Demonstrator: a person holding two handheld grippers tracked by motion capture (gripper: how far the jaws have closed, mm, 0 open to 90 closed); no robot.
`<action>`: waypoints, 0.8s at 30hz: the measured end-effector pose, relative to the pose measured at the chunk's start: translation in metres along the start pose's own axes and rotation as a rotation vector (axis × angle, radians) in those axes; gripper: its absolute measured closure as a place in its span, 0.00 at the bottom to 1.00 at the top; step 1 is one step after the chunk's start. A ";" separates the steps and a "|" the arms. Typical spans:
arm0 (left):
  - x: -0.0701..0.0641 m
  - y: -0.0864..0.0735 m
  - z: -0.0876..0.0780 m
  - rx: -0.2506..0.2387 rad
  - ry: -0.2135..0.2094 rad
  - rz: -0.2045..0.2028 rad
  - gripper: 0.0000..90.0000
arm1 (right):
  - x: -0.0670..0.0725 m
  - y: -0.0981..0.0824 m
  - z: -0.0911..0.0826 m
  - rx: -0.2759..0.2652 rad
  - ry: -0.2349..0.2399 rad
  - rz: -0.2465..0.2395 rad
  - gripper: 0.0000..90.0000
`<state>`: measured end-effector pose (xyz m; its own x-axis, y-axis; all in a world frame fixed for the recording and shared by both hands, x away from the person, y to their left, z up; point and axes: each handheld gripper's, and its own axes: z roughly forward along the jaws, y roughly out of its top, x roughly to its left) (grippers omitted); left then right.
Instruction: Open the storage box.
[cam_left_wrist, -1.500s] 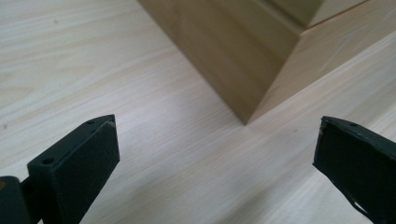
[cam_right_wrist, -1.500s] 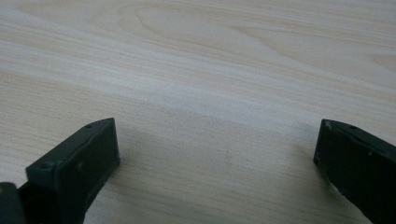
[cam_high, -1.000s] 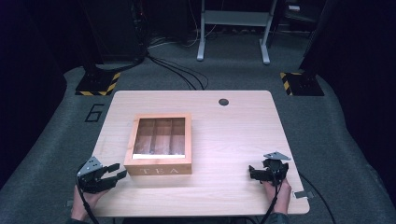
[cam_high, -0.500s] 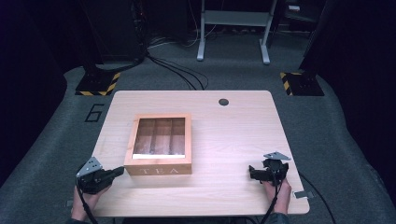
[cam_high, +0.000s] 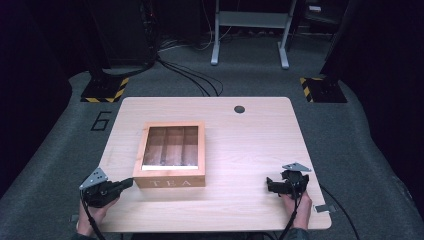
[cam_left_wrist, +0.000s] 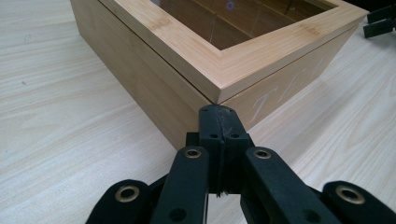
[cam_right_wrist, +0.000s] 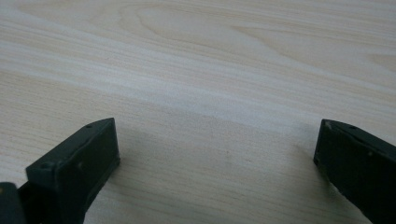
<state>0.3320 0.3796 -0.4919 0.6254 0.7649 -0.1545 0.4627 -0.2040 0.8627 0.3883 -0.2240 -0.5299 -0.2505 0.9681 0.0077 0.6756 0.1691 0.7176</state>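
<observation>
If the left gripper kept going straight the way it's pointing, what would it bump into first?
Most likely the wooden tea box. The left gripper, jaws shut together, points at the box's near corner, just below the lid's edge. The tips look very close to the corner, though I cannot tell whether they touch it.

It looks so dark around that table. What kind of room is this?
Probably a lab or recording studio: a pale wooden table standing alone on grey carpet, black cables across the floor, and yellow-and-black striped base plates under dark stands.
</observation>
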 end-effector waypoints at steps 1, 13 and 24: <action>0.000 0.000 0.000 0.000 0.000 0.000 1.00 | 0.000 0.000 0.000 0.000 0.000 0.000 0.00; -0.001 -0.001 0.001 -0.054 -0.009 -0.014 1.00 | -0.001 0.000 0.000 0.002 0.000 -0.008 0.00; -0.004 0.005 0.000 -0.099 0.008 0.004 0.99 | -0.001 0.000 0.000 0.002 0.000 -0.008 0.00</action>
<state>0.3320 0.3753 -0.4865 0.6220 0.7689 -0.1480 0.3956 -0.1454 0.9068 0.3883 -0.2246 -0.5299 -0.2556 0.9668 0.0022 0.6749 0.1767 0.7165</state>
